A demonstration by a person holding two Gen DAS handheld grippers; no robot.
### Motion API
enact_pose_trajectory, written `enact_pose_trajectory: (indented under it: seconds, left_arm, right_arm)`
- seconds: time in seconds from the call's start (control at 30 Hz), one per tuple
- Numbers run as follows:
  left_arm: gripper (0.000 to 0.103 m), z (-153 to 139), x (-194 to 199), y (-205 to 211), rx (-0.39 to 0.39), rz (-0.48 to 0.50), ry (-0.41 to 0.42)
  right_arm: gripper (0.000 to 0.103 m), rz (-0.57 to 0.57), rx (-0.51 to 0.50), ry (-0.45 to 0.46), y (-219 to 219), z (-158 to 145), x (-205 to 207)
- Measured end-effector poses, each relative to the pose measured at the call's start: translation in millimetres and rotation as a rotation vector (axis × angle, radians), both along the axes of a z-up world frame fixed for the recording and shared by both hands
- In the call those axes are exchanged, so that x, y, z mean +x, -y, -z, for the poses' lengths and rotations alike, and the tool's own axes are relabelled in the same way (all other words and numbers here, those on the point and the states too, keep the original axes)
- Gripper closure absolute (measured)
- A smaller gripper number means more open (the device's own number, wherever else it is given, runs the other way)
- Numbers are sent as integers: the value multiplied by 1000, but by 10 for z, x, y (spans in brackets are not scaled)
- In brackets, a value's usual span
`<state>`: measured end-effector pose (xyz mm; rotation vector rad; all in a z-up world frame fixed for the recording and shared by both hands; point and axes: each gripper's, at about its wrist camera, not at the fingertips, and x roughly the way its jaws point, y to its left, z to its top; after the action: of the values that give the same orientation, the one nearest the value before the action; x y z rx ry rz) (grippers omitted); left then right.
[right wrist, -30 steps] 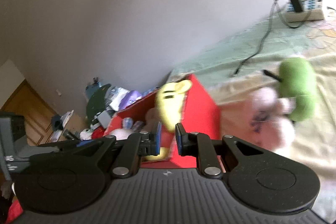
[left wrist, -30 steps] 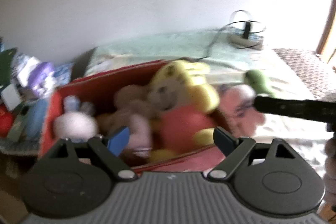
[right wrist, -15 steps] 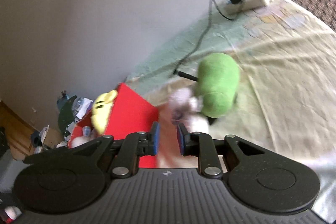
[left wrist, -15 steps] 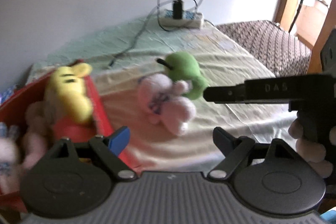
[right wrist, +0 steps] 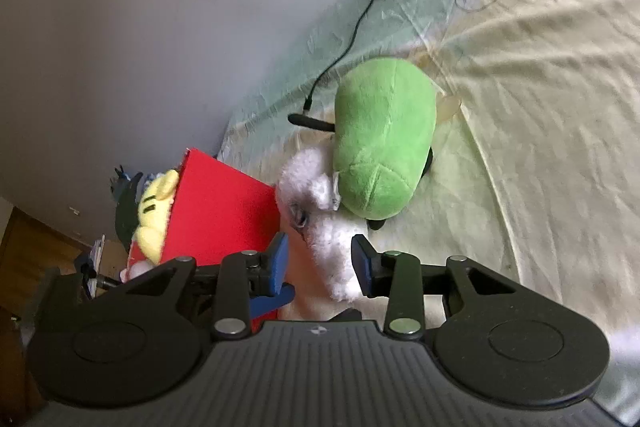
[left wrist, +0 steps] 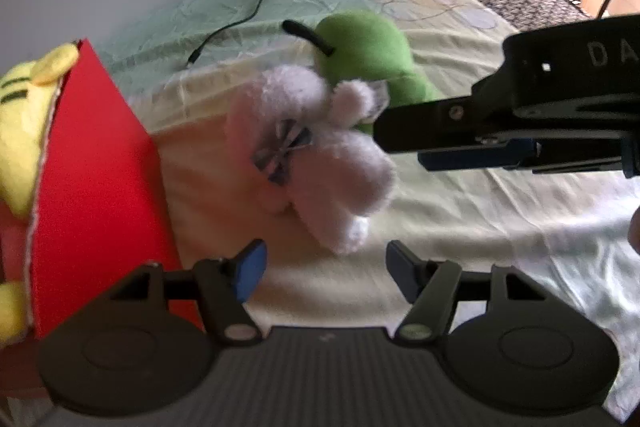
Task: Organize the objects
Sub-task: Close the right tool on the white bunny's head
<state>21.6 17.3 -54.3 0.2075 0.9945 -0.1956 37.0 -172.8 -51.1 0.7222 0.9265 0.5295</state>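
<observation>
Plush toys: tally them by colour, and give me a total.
Green plush, on the bed: 1
Pale pink plush, on the bed: 1
Yellow plush, in the red box: 1
Total clearly visible: 3. Other toys in the box are mostly hidden.

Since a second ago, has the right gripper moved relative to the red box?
Yes. The right gripper, which pointed at the red box, has swung right of it over the bedsheet. Its jaws are opening, with the white plush between them, beside the green plush.
</observation>
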Motion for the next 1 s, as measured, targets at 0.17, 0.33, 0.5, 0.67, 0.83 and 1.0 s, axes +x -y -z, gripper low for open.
enact_pose_trajectory:
  seconds: [0.17, 0.33, 0.5, 0.67, 0.83, 1.0]
  left_arm:
    - [38, 100, 142, -44, -9, -35, -18]
    - [47, 151, 231, -50, -26, -38, -43]
    - [57, 149, 251, -6, -42, -31, -53]
    - [60, 78, 142, 39, -66, 9, -50]
    - [61, 43, -17, 33, -73, 40, -49]
    - [60, -19, -237, -44, -136, 67, -73]
  right_arm:
    - [64, -28, -7, -24, -84, 117, 175]
    - [71, -67, -30, -13, -185, 169, 279]
    - [76, -93, -12, -21, -161, 204, 302]
    - [79, -119, -2, -29, -128, 172, 235]
    - [79, -130, 9, -27, -95, 105, 109]
    - [80, -162, 1, -29, -80, 46, -94]
